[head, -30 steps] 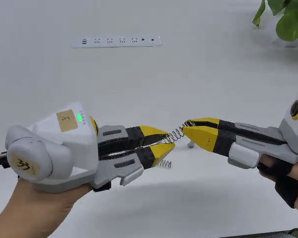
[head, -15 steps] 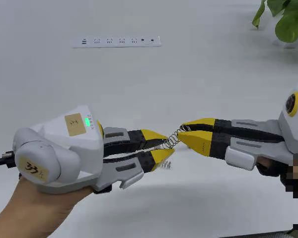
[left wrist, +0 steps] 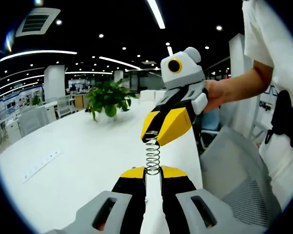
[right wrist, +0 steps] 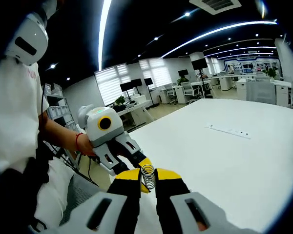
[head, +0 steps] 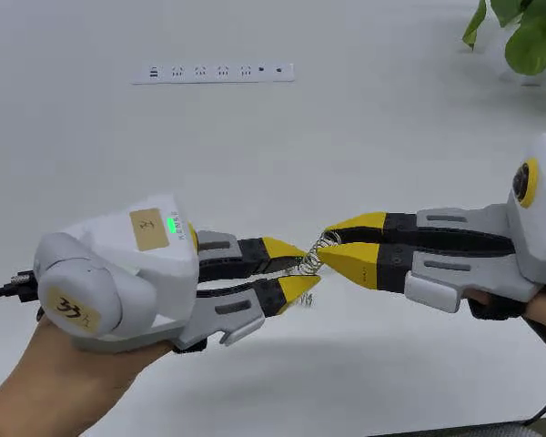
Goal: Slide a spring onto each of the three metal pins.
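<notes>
Workbench [head: 364,146] lies below two hand-held grippers, level and meeting tip to tip; left gripper [left wrist: 153,170] and right gripper [right wrist: 147,171] each pinch an end of spring [left wrist: 152,153]. Behind the left's lower jaw, second spring [head: 302,299] lies half hidden.

The left hand-held gripper [left wrist: 153,171] and right hand-held gripper [left wrist: 152,138] pinch one spring [left wrist: 152,156].

The spring [head: 311,258] is thin, shiny metal wire. The left tongs [head: 310,266] and the right tongs [head: 324,244] look like smooth, hard plastic. They are yellow and a bit shiny at the tips, dull black behind, with pale grey shells. The table [head: 364,155] is white, smooth and matt. The power strip [head: 214,73] looks like white plastic. The leaves [head: 530,44] are green and glossy.
</notes>
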Tool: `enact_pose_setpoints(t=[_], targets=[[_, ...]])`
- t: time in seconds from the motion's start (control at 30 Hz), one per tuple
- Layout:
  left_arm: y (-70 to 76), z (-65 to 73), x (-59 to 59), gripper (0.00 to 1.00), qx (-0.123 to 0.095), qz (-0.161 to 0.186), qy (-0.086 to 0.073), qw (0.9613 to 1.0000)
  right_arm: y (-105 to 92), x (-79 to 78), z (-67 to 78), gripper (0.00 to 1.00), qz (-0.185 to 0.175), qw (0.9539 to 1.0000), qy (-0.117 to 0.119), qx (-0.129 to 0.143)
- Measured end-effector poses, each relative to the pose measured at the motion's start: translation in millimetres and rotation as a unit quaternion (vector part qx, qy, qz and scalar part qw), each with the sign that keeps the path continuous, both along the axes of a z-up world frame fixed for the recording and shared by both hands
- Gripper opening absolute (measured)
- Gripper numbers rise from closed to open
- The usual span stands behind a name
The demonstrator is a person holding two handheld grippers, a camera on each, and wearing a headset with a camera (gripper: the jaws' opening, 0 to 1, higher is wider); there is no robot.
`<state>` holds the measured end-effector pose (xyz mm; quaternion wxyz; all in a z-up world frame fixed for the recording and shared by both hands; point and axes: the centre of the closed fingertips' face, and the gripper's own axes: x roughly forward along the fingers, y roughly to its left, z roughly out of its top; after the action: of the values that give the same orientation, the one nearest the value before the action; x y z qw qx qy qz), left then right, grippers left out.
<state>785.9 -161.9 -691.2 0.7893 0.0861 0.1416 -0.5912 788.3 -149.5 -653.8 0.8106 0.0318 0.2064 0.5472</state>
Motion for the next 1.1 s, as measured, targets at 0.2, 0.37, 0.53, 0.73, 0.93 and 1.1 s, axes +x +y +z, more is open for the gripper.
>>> enact_pose_setpoints(t=[0.2,0.37,0.53,0.73,0.93,1.1], targets=[[0.3,-1.7,-1.4,0.1,0.002,-0.002,0.001,1.0,-2.2,0.5,-3.4,0.12,0.007,0.9999,-0.004,-0.011],[0.1,-3.1,-2.4,0.1,0.003,-0.004,0.002,1.0,-1.0,-2.2,-4.7,0.12,0.014,0.9998,-0.003,-0.017],[-0.3,-3.1,-1.9,0.1,0.001,-0.003,0.003,1.0,-0.5,-6.3,-8.4,0.18,0.037,0.9983,-0.004,-0.046],[-0.5,-3.3,-1.2,0.1,0.001,-0.005,0.002,1.0,-3.7,-6.7,-7.4,0.23,0.099,0.9877,-0.033,-0.116],[-2.2,-3.1,-2.1,0.1,0.002,-0.008,0.0,1.0,-6.5,-2.5,-10.6,0.25,0.172,0.9643,-0.058,-0.193],[-4.2,-4.6,-3.7,0.1,0.006,-0.01,-0.001,0.9999,-5.1,-6.4,-16.5,0.25,0.252,0.9326,-0.068,-0.249]])
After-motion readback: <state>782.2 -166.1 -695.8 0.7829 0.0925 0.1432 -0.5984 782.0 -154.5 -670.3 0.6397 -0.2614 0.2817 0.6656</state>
